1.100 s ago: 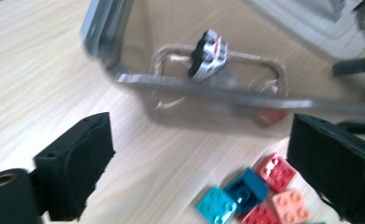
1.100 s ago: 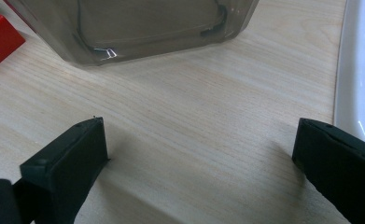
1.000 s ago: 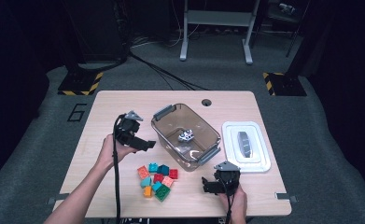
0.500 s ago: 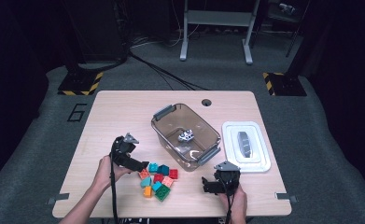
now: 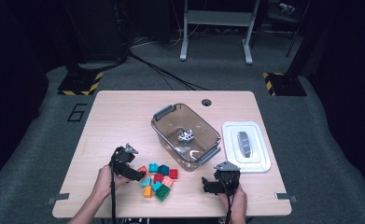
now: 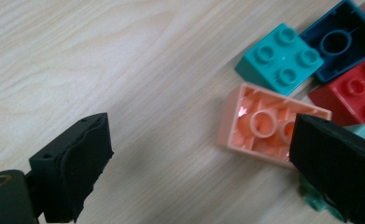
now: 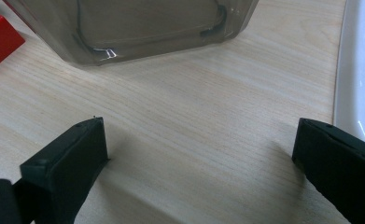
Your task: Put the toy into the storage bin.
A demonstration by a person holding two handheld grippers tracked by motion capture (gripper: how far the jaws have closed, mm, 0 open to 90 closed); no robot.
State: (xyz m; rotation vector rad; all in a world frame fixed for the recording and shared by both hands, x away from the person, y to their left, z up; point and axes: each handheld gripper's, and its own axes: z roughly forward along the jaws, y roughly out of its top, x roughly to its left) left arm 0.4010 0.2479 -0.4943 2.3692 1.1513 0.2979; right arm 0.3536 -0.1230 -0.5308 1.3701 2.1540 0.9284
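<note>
While both grippers' jaws gape, the left gripper point(image 6: 203, 163) straddles a peach brick point(image 6: 264, 123).

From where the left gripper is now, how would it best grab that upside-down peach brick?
Probably across the two long side walls of the peach brick, coming straight down. It lies studs-down with its hollow underside up; those walls look flat and parallel, and the left gripper is already open.
</note>
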